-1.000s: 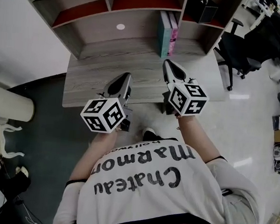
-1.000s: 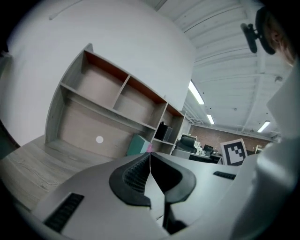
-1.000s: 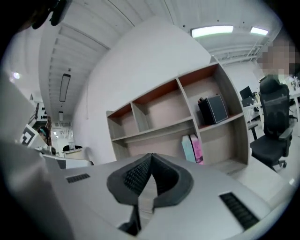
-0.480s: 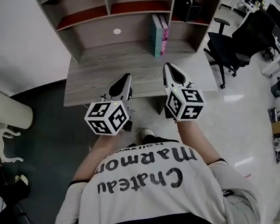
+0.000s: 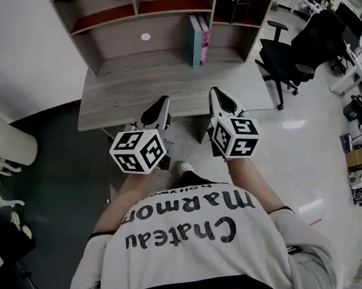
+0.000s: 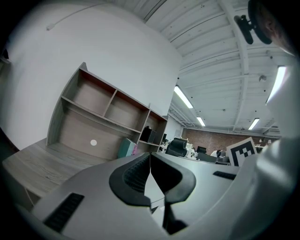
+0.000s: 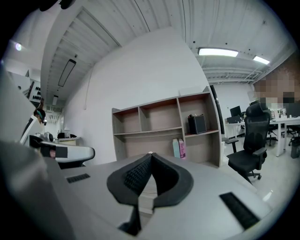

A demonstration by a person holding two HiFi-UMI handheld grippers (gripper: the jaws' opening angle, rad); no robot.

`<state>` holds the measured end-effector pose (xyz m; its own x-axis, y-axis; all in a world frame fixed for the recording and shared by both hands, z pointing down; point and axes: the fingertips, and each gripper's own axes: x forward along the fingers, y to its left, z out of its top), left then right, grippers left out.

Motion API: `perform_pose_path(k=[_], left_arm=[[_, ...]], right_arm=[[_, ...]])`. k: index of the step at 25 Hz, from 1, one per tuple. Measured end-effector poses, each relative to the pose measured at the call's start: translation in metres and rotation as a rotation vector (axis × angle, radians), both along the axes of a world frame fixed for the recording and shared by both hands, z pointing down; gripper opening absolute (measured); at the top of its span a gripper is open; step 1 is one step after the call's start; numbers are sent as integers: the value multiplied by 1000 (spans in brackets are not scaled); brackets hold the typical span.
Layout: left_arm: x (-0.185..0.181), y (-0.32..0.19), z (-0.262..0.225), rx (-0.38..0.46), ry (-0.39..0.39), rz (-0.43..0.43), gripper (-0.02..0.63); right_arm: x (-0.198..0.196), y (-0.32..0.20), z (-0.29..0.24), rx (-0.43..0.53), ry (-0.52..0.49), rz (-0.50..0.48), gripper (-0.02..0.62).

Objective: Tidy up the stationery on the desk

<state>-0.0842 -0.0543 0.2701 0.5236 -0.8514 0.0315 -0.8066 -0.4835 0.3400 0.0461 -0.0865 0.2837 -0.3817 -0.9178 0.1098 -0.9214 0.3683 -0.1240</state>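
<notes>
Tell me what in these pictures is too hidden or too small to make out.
Head view: contents of the black box, too small to tell.
Head view: print on the two books, too small to read.
Head view: part of the desk front, covered by the left gripper and right gripper.

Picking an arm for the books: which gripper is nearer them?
Right. The right gripper is at the desk's front, slightly right of the books; the left gripper sits farther back and to their left. Both shut, empty.
</notes>
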Motion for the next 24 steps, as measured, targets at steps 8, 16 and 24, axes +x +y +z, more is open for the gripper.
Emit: perform_pose_path(k=[8, 16, 24], left_arm=[[6, 19, 3, -4, -3, 2, 20], [7, 28, 9, -22, -10, -10, 20], [10, 29, 15, -40, -18, -3, 20]], right_arm=[[5, 19, 4, -4, 10, -1, 12], [7, 27, 13, -26, 2, -15, 12], [11, 25, 16, -30, 0, -6, 12]])
